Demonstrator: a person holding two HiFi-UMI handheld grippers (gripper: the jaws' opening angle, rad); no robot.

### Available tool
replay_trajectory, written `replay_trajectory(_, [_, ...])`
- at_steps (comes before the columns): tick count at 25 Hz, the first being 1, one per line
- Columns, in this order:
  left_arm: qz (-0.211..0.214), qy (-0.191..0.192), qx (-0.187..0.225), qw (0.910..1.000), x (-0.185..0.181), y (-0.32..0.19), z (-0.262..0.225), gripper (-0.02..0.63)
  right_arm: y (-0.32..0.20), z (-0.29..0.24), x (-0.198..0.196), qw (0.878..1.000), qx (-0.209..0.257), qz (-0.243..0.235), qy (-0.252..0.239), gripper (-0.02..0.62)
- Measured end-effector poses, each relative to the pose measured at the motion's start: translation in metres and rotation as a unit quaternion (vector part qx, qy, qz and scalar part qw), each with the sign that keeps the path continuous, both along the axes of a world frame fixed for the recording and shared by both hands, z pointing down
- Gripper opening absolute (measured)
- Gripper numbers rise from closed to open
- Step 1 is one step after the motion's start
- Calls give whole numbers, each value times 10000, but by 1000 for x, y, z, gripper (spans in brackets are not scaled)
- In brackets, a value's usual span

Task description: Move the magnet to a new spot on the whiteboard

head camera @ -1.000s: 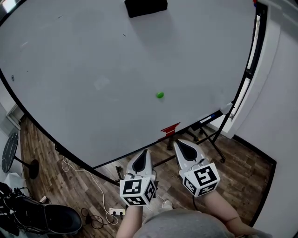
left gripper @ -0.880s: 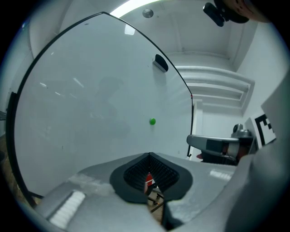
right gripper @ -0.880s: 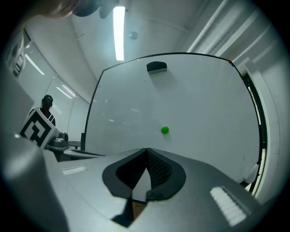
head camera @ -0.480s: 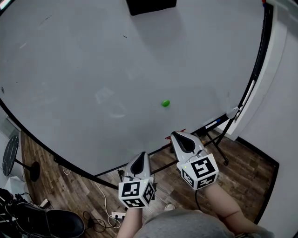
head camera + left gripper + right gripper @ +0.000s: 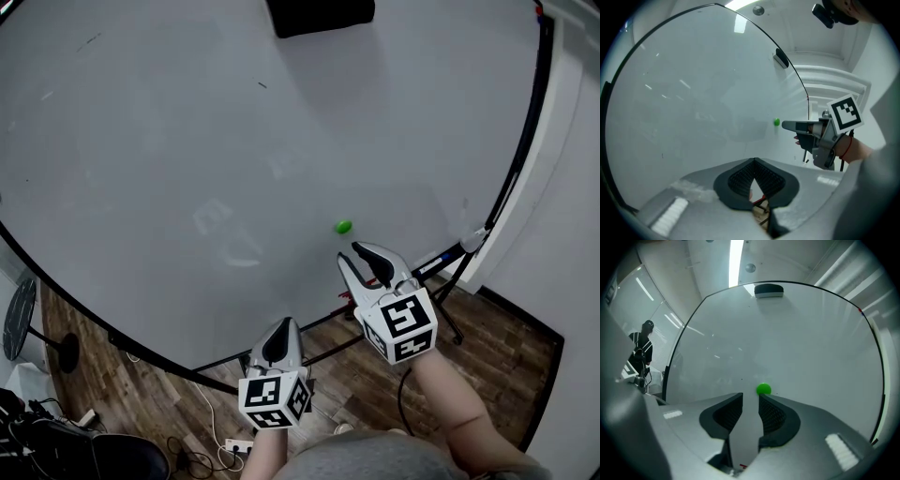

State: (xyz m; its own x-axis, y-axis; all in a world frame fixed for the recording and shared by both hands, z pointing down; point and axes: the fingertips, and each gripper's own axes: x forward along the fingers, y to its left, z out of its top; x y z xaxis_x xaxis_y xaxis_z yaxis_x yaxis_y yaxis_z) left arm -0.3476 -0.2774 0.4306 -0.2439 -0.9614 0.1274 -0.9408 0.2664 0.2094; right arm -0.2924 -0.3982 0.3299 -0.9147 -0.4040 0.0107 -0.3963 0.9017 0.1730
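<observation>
green magnet (image 5: 344,226) is sitting on the whiteboard (image 5: 169,141), lower right of centre. my right hand-held gripper (image 5: 357,258) is hovering just below it, jaws opening, nothing between them. my left hand-held gripper (image 5: 283,326) is hanging lower, closed and empty, near the board's bottom edge.
</observation>
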Motion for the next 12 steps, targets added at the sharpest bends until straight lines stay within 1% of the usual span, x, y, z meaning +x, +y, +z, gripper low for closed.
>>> replay_trajectory(2, [-8,14,11,10000,-3,0,1,2,-6,-5,-6,10000,56,24,5,129])
replay_trajectory(4, [-19,40,20,10000,-7,-1,2,2,-13,-10,-10,9999,106,93,-4,138])
replay_trajectory(8, [-36,64,46,10000,-17,-4,2,2,-26,-18,-17,9994,217,281,-25,141])
replay_trajectory(12, [-20,69,62,10000,-19,-6,2,2,-33,-17,-21,9992,222,337,27,143])
